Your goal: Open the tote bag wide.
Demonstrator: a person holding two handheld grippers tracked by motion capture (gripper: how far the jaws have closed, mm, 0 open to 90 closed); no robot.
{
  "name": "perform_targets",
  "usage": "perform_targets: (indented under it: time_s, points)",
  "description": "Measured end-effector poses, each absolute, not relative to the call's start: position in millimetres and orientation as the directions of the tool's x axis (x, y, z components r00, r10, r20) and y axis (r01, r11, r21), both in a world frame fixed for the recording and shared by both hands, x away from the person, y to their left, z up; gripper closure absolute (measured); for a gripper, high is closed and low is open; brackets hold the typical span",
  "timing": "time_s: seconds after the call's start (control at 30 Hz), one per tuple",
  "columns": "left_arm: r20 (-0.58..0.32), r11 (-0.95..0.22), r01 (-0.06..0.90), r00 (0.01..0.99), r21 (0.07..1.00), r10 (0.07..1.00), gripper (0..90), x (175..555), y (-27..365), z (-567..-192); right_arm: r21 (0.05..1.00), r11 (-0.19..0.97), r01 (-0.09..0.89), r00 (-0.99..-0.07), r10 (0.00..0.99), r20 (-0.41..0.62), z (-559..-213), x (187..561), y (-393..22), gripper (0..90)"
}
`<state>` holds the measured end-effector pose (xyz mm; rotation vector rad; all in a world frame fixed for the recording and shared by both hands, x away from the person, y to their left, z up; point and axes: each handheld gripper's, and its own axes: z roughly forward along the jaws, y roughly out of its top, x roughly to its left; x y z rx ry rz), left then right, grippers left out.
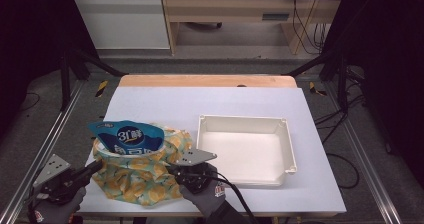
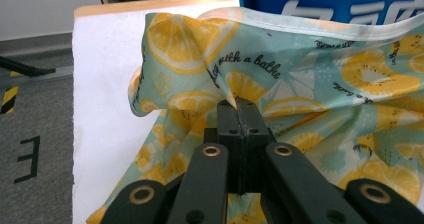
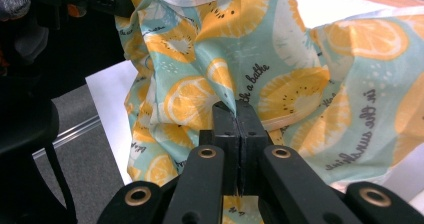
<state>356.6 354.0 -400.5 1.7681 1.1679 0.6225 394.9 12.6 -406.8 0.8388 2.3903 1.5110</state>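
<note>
Lemon-print cloth bag (image 1: 137, 176) sits at the near left of the white table (image 1: 165, 106), with a blue packet (image 1: 128, 136) sticking out. Left gripper (image 2: 239, 104) pinches its left side; right gripper (image 3: 236, 109) pinches its right side, beside the white tray (image 1: 287, 149).

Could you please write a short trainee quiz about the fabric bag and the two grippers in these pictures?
1. True or false: the left gripper and the right gripper are both shut on the lemon-print bag.
2. What sticks out of the bag's top? A) blue packet B) bottle C) towel
3. On which side of the bag, in the high view, does the white tray sit?

Key:
1. True
2. A
3. Its right, apart from the bag
</note>
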Motion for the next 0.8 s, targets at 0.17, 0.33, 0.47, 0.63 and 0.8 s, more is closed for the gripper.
perform_targets:
  time_s: [0.17,0.33,0.47,0.63,0.8]
  points:
    - [-0.068,-0.160,0.473,0.429,0.867,0.901,89.8,356.9,353.4,-409.4,0.874,0.318,0.367,-0.816,0.562,0.138,-413.0,393.1,13.1,89.9]
    - [-0.063,-0.173,0.492,0.427,0.853,0.902,89.8,359.6,354.0,-419.0,0.868,0.327,0.374,-0.809,0.572,0.133,-420.9,391.2,15.1,89.9]
    - [-0.061,-0.180,0.504,0.425,0.845,0.903,89.8,360.6,355.0,-423.8,0.861,0.336,0.383,-0.805,0.578,0.132,-429.8,390.1,18.2,89.9]
    - [-0.055,-0.194,0.519,0.426,0.832,0.903,89.7,361.6,353.9,-429.3,0.854,0.342,0.393,-0.802,0.582,0.136,-437.4,389.1,21.2,89.7]
    - [-0.055,-0.207,0.532,0.435,0.821,0.899,89.8,362.7,353.4,-434.8,0.845,0.356,0.399,-0.800,0.586,0.130,-446.1,387.7,24.8,89.6]
